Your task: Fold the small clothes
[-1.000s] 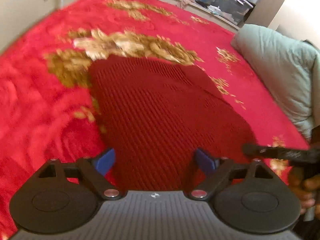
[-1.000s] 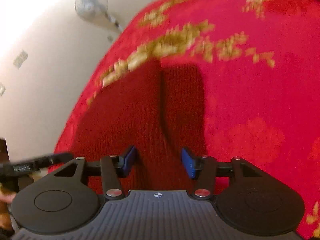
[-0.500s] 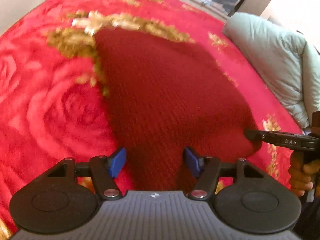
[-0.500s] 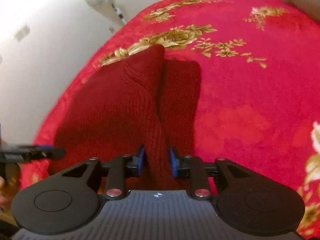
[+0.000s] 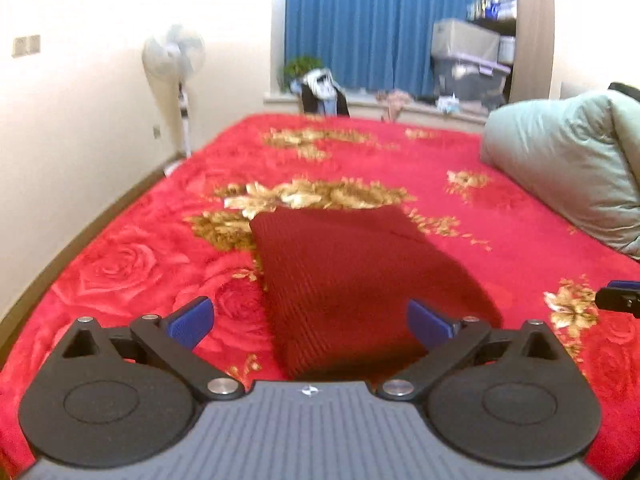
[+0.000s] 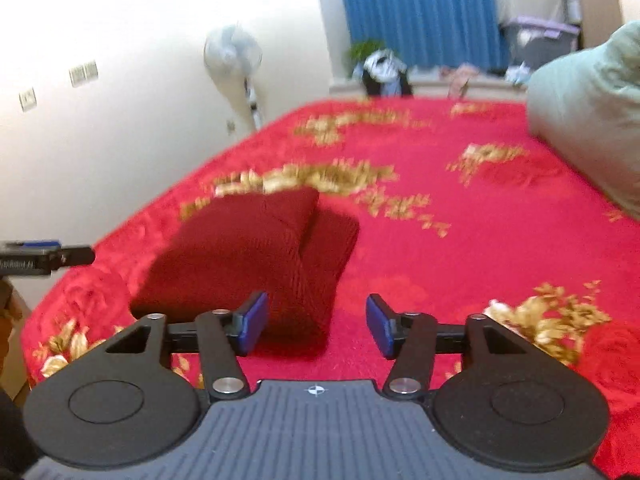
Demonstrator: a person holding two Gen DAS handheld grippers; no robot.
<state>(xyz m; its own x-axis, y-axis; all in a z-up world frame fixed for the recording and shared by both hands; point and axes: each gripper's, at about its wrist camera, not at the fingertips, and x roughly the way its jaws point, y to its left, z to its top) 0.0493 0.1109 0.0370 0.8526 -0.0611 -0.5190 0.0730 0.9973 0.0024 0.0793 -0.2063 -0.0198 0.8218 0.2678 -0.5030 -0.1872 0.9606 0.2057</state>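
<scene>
A dark red knitted garment (image 5: pixel 344 280) lies folded on the red flowered bedspread (image 5: pixel 480 208). In the right wrist view the same garment (image 6: pixel 256 248) shows a folded flap lying over its right part. My left gripper (image 5: pixel 310 322) hangs above the garment's near edge, jaws opening wide, its blue pads clear of the cloth. My right gripper (image 6: pixel 316 326) is raised above the garment's near right corner, jaws opening, nothing pressed between the pads. Each gripper's tip shows at the edge of the other's view.
A pale green pillow (image 5: pixel 568 164) lies on the bed's right side. A standing fan (image 5: pixel 176 64) is by the left wall. Blue curtains (image 5: pixel 384 24), a windowsill with clutter and storage boxes (image 5: pixel 468 56) stand beyond the bed's far end.
Both grippers let go of the garment's near edge, opened, rose and pulled back, tilting up so the room's far wall came into view. The garment stays folded on the bed.
</scene>
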